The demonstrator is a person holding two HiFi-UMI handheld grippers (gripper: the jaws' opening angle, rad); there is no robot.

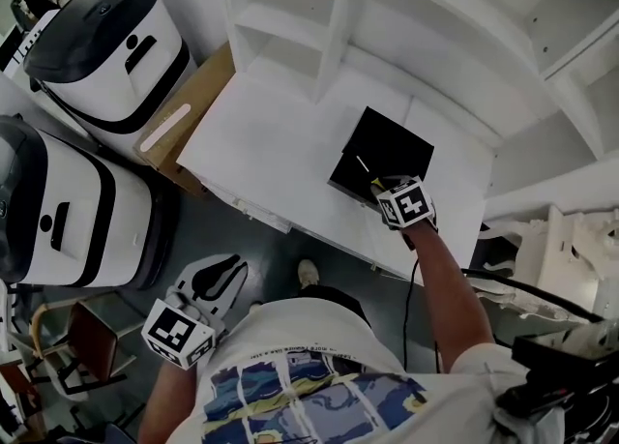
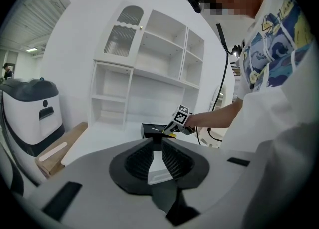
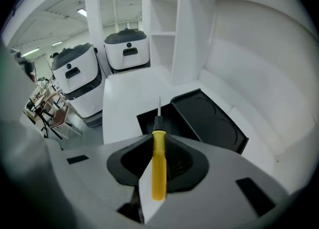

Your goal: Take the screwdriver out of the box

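Observation:
An open black box lies on the white table, its lid folded back beside the base. My right gripper hangs just over the box's near edge, shut on the screwdriver. The yellow handle sits between the pads, and the black collar and thin metal shaft stick out ahead over the box. In the left gripper view the right gripper shows beside the box. My left gripper is low at my left side, off the table, with its jaws together and nothing in them.
White shelving stands along the back of the table. Two white-and-grey machines sit on the floor to the left, with a brown board against the table's end. A chair stands lower left.

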